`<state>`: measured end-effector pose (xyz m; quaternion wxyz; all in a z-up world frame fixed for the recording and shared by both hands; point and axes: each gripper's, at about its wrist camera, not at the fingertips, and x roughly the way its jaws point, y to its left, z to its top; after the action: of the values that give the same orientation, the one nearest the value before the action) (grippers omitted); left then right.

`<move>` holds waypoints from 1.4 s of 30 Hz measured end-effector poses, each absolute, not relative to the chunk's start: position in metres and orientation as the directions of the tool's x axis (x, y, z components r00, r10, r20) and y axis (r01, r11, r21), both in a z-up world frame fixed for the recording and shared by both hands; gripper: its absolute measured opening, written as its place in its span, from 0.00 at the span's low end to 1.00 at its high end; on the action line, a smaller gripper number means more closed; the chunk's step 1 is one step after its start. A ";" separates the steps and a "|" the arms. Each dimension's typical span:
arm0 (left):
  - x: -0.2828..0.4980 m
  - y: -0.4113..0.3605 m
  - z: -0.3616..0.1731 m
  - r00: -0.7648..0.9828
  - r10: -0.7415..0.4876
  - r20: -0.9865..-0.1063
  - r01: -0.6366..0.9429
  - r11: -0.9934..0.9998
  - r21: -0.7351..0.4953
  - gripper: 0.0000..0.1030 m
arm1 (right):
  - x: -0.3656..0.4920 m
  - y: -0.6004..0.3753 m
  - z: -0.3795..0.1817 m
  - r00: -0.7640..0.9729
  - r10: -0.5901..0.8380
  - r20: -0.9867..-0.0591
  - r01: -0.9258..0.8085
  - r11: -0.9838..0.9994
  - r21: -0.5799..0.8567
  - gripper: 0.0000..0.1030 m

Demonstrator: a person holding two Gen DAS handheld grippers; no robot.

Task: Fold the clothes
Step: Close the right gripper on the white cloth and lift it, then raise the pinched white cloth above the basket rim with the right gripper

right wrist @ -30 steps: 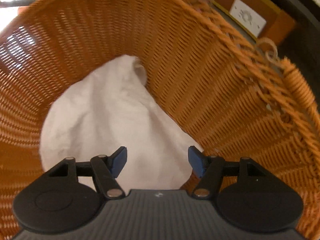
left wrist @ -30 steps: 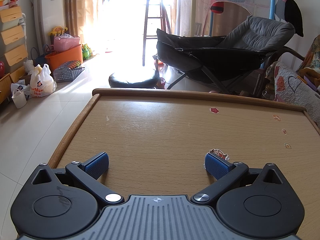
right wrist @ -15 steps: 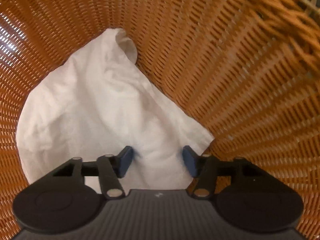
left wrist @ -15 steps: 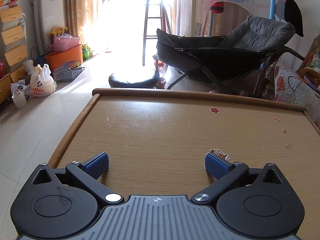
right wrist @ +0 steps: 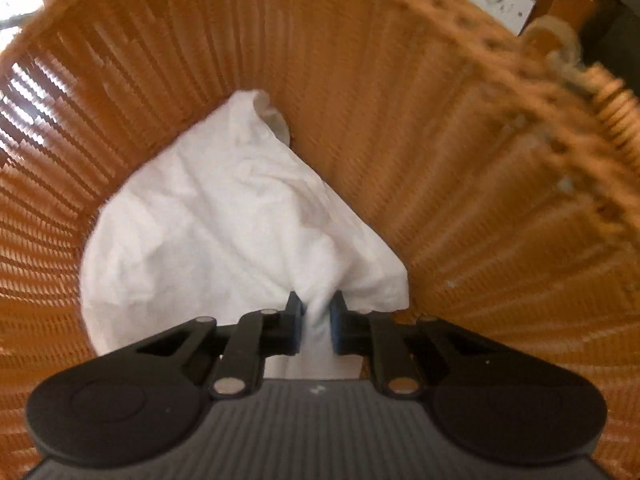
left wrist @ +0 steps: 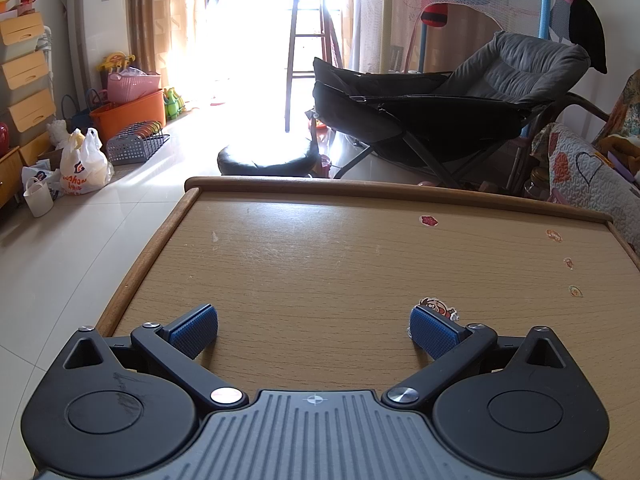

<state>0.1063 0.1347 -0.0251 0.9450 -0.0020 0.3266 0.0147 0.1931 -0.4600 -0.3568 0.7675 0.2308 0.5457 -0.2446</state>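
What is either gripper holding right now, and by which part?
The right gripper, jaws closing, pinches a bunched fold of the white garment; the left gripper holds nothing.

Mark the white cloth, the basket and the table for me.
white cloth [right wrist: 224, 216], right wrist view, crumpled middle.
basket [right wrist: 420, 128], right wrist view, inner woven wall.
table [left wrist: 320, 264], left wrist view, bare top.

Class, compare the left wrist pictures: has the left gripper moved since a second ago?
No. The left gripper sits just as before against the wooden table: the cartoon sticker stays at its right pad.
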 end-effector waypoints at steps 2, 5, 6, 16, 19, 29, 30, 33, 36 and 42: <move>0.107 0.135 -0.025 0.786 0.027 -0.617 -0.029 1.000 0.006 1.00 | 0.190 -0.459 -0.343 0.296 -0.134 -0.946 0.621 0.779 0.084 0.13; 0.107 0.135 -0.025 0.786 0.026 -0.617 -0.029 1.000 0.006 1.00 | 0.184 -0.450 -0.320 0.313 -0.152 -0.938 0.599 0.798 0.071 0.13; 0.106 0.135 -0.025 0.786 0.026 -0.617 -0.029 1.000 0.006 1.00 | 0.180 -0.447 -0.313 0.318 -0.157 -0.935 0.594 0.801 0.068 0.13; 0.107 0.135 -0.025 0.786 0.027 -0.617 -0.029 1.000 0.006 1.00 | 0.162 -0.435 -0.237 0.391 -0.152 -0.908 0.552 0.828 0.099 0.13; 0.107 0.135 -0.025 0.786 0.027 -0.617 -0.029 1.000 0.006 1.00 | 0.154 -0.436 -0.215 0.408 -0.159 -0.899 0.549 0.830 0.102 0.13; 0.107 0.135 -0.025 0.786 0.027 -0.617 -0.029 1.000 0.006 1.00 | 0.137 -0.428 -0.128 0.480 -0.178 -0.859 0.517 0.848 0.114 0.13; 0.107 0.135 -0.026 0.786 0.027 -0.617 -0.029 1.000 0.006 1.00 | 0.136 -0.428 -0.120 0.487 -0.177 -0.855 0.510 0.853 0.114 0.13; 0.106 0.134 -0.025 0.786 0.027 -0.617 -0.029 1.000 0.006 1.00 | 0.133 -0.426 -0.102 0.507 -0.178 -0.843 0.489 0.865 0.112 0.13; 0.106 0.134 -0.025 0.786 0.027 -0.617 -0.029 1.000 0.006 1.00 | 0.128 -0.424 -0.087 0.521 -0.171 -0.836 0.460 0.882 0.106 0.13; 0.107 0.134 -0.026 0.786 0.026 -0.617 -0.029 1.000 0.006 1.00 | 0.120 -0.418 -0.074 0.516 -0.152 -0.843 0.408 0.909 0.086 0.13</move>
<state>0.1066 0.1342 -0.0257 0.9451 -0.0020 0.3264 0.0147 0.1204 -0.4183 -0.0739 0.8597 0.1377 0.4642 -0.1627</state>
